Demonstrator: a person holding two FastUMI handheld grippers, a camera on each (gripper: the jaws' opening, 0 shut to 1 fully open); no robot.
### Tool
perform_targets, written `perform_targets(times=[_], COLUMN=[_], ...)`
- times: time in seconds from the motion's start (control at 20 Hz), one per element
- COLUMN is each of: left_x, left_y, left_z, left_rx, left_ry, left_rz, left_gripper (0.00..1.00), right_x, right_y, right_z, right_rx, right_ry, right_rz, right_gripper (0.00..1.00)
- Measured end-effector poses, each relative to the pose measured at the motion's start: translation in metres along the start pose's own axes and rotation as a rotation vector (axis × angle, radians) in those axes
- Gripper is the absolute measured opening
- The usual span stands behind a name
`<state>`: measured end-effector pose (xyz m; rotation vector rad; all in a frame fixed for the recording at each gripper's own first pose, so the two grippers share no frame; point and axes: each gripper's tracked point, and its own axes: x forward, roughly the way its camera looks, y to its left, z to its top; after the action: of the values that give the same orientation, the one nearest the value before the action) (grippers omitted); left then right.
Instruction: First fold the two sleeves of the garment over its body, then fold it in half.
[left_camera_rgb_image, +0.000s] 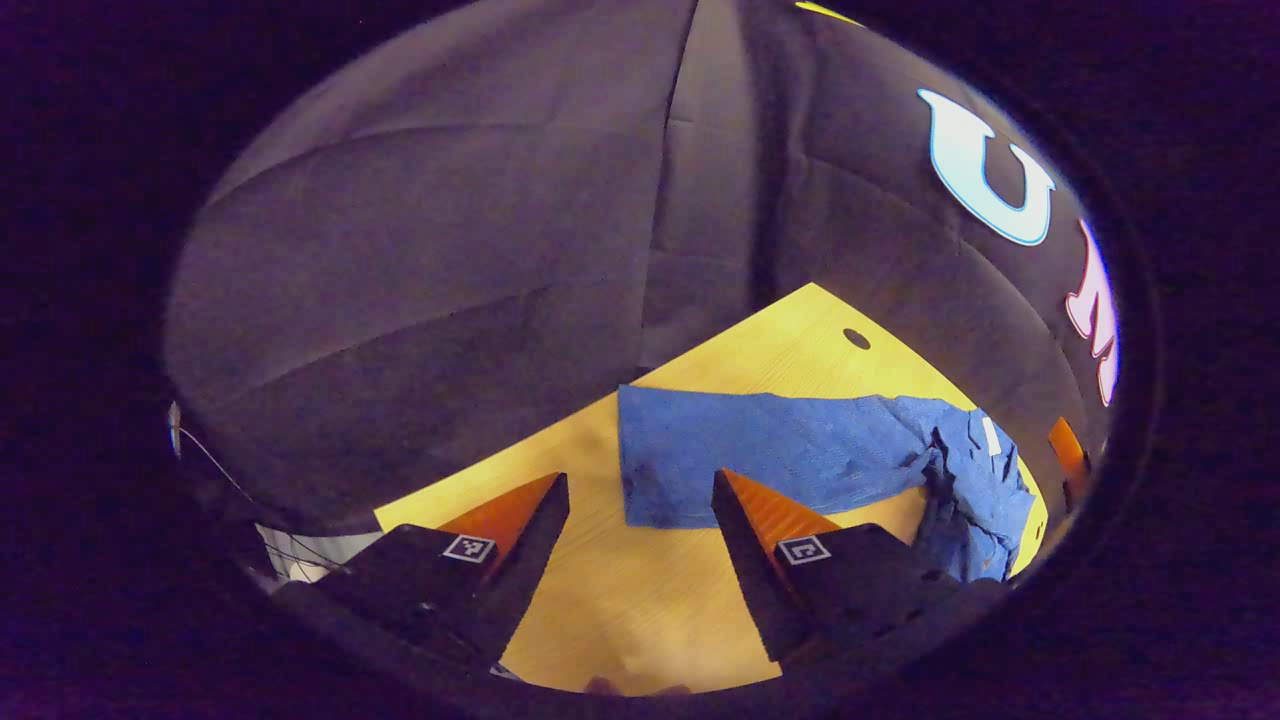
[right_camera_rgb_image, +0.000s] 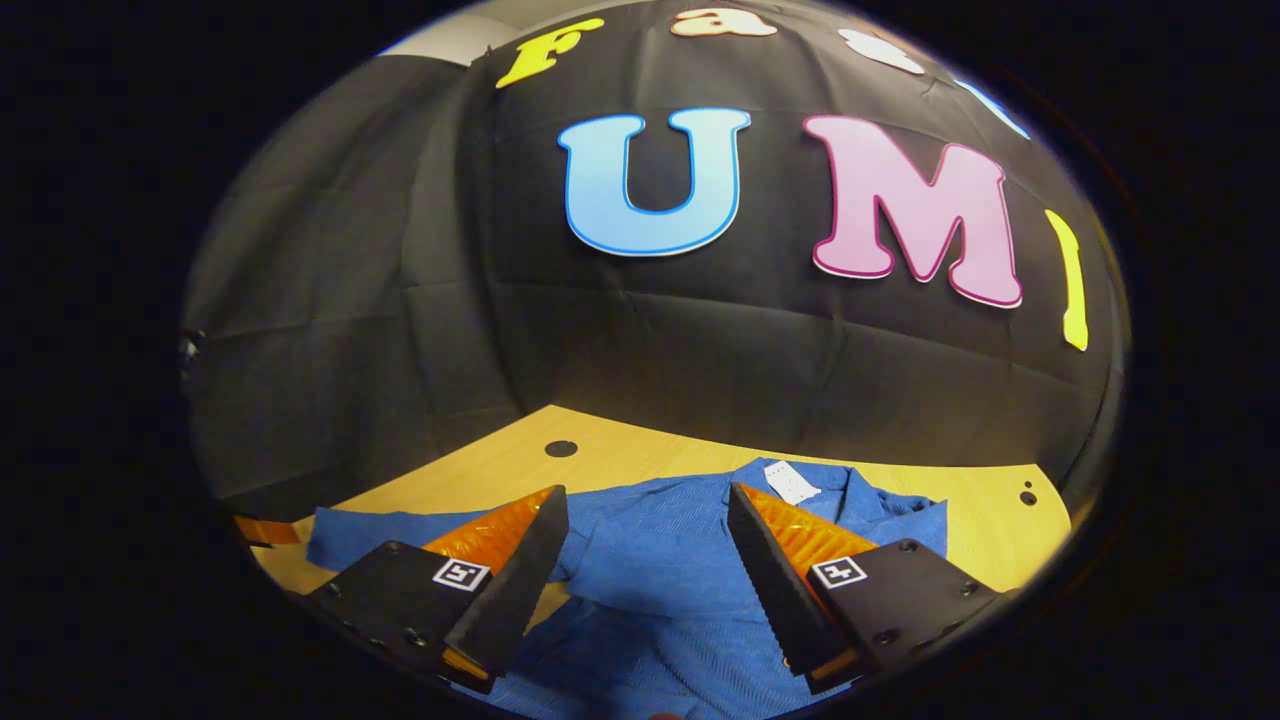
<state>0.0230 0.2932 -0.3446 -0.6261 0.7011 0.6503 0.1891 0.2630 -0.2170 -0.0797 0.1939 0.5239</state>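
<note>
Shirt (right_camera_rgb_image: 660, 560): blue, faint woven stripe, white neck tag (right_camera_rgb_image: 792, 481). Table (left_camera_rgb_image: 640, 600): yellow wood grain, dark round holes. Left tool (left_camera_rgb_image: 640, 545) and right tool (right_camera_rgb_image: 648, 560): black bodies, orange finger backs, black-and-white square markers.

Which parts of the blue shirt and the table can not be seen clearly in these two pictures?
- Blue shirt, right gripper view: its lower body is cut off by the bottom edge; the open right gripper covers part of the chest.
- Left gripper view: the shirt body is bunched at the right edge, so its shape is unclear; one sleeve lies flat.
- White tag at the collar: too small to read.
- Wooden table: its near part is hidden by the open left gripper.
</note>
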Motion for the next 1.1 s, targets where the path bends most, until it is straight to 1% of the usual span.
perform_targets(times=[0.05, 0.1, 0.15, 0.2, 0.3, 0.35, 0.5, 0.55, 0.6, 0.7, 0.8, 0.85, 0.9, 0.95, 1.0, 1.05, 1.1], left_x=[0.005, 0.010, 0.014, 0.020, 0.029, 0.036, 0.040, 0.036, 0.038, 0.043, 0.043, 0.042, 0.048, 0.051, 0.049, 0.047, 0.047], left_y=[0.003, 0.002, 0.004, 0.007, 0.001, -0.001, -0.006, -0.014, -0.020, -0.033, -0.045, -0.049, -0.050, -0.053, -0.052, -0.053, -0.062], left_z=[-0.001, 0.000, -0.001, -0.001, 0.000, 0.002, -0.003, -0.002, -0.003, -0.003, -0.005, -0.003, -0.003, 0.000, 0.001, 0.004, 0.006], left_rx=[0.006, 0.018, 0.031, 0.038, 0.042, 0.059, 0.107, 0.125, 0.133, 0.153, 0.175, 0.189, 0.170, 0.150, 0.152, 0.123, 0.088], left_ry=[0.014, 0.030, 0.046, 0.053, 0.045, 0.045, 0.066, 0.066, 0.064, 0.044, 0.049, 0.045, 0.039, 0.035, 0.035, 0.038, 0.044], left_rz=[-0.001, -0.001, 0.020, 0.048, 0.090, 0.091, 0.170, 0.162, 0.152, 0.133, 0.094, 0.071, 0.068, 0.057, 0.045, 0.033, -0.003], left_gripper=[0.85, 0.85, 0.88, 0.85, 0.85, 0.85, 0.84, 0.82, 0.65, 0.36, 0.20, 0.20, 0.20, 0.12, 0.03, 0.04, 0.00], right_x=[-0.012, -0.023, -0.032, -0.039, -0.052, -0.057, -0.071, -0.074, -0.077, -0.082, -0.083, -0.084, -0.083, -0.083, -0.084, -0.086, -0.088], right_y=[-0.003, -0.010, -0.016, -0.026, -0.048, -0.055, -0.082, -0.091, -0.099, -0.116, -0.135, -0.141, -0.147, -0.154, -0.160, -0.166, -0.172], right_z=[-0.001, -0.003, -0.006, -0.009, -0.017, -0.021, -0.038, -0.041, -0.042, -0.039, -0.039, -0.045, -0.050, -0.052, -0.055, -0.056, -0.056], right_rx=[0.015, 0.024, 0.026, 0.022, 0.028, 0.046, 0.059, 0.058, 0.067, 0.084, 0.085, 0.087, 0.092, 0.099, 0.108, 0.119, 0.128], right_ry=[-0.003, -0.002, 0.004, 0.010, 0.020, 0.023, 0.056, 0.064, 0.066, 0.054, 0.048, 0.061, 0.074, 0.081, 0.085, 0.089, 0.091], right_rz=[0.006, 0.007, 0.002, -0.009, -0.044, -0.055, -0.086, -0.100, -0.112, -0.137, -0.172, -0.179, -0.185, -0.195, -0.203, -0.212, -0.220], right_gripper=[1.00, 1.00, 1.00, 1.00, 1.00, 1.00, 1.00, 1.00, 1.00, 1.00, 1.00, 1.00, 1.00, 1.00, 1.00, 1.00, 1.00])
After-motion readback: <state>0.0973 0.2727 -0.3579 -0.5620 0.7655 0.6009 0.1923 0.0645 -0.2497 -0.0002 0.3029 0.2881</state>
